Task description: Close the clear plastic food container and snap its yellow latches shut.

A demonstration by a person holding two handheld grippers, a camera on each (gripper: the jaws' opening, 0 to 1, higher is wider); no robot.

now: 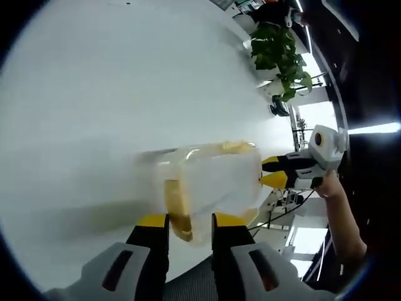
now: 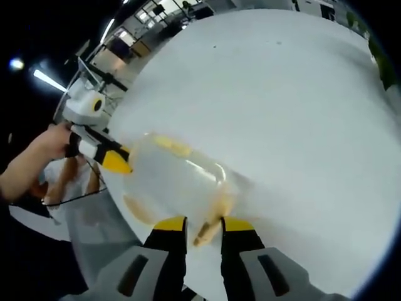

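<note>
The clear plastic food container (image 1: 213, 182) is blurred over the white table (image 1: 113, 94), with its lid on top. My left gripper (image 1: 190, 221) has its yellow-tipped jaws either side of the container's near end, where a yellow latch (image 1: 178, 226) sits between them. The right gripper (image 1: 270, 172) meets the container's far end from the right. In the right gripper view the container (image 2: 175, 179) lies ahead, and my right gripper (image 2: 204, 224) closes narrowly around a yellow latch (image 2: 205, 233) at its near end. The left gripper (image 2: 113, 160) touches the opposite end, held by a hand (image 2: 37, 157).
A green potted plant (image 1: 279, 53) stands past the table's far edge. The person's forearm (image 1: 341, 216) reaches in behind the right gripper. Chairs and office furniture (image 2: 144, 25) lie beyond the table's rim. The container hangs near the table's edge (image 2: 119, 207).
</note>
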